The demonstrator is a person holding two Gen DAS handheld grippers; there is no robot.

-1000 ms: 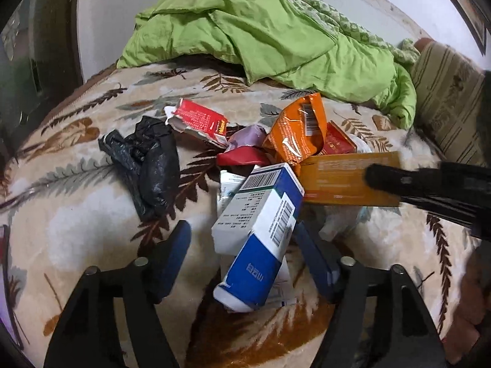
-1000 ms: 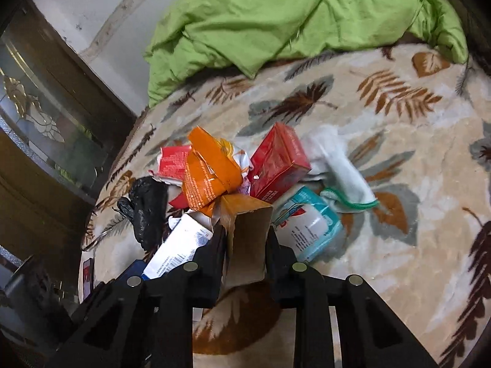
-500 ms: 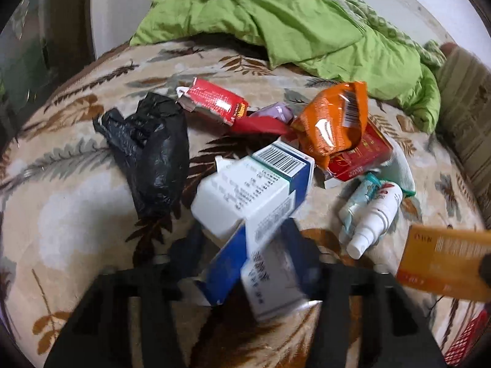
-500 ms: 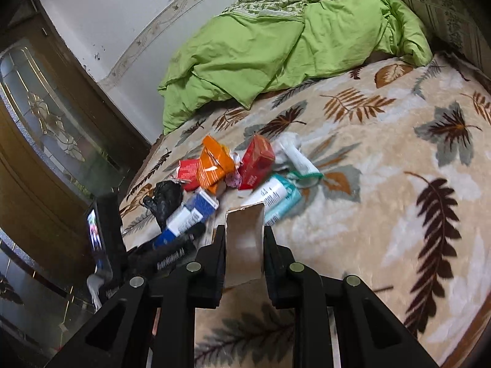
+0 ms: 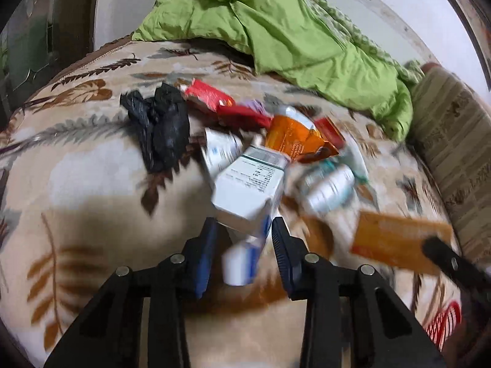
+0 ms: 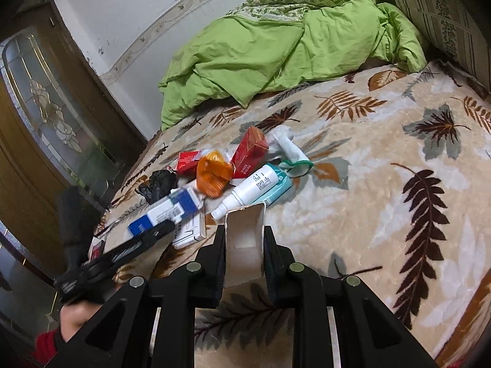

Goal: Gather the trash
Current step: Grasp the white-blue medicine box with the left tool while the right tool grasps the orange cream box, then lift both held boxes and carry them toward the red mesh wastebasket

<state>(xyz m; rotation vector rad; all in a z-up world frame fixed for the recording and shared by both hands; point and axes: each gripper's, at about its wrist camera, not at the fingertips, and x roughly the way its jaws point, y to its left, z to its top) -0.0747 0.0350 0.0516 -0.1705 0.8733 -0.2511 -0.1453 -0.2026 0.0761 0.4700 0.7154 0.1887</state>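
left gripper (image 5: pixel 242 233): jaws closing on the white-and-blue box (image 5: pixel 250 194), which sits between the blue pads; frame's too blurry to say if they're pressing yet

box axis: long side runs from 6 o'clock, down between the fingers, up toward 12, tilted a bit toward 1

right gripper (image 6: pixel 244 245): fingers clamped on an open brown carton (image 6: pixel 244 242), mouth pointing to 12

nearer hand: left, easily, the right one's full anyway

pile: orange packet (image 5: pixel 291 138), black bag (image 5: pixel 162 128), spray bottle (image 6: pixel 251 188), all around 12 to 1 of the box

surface: soft leaf-print blanket (image 6: pixel 383 168) on a bed

room: green duvet (image 6: pixel 276 52) at 12, wooden door (image 6: pixel 46 122) at 9
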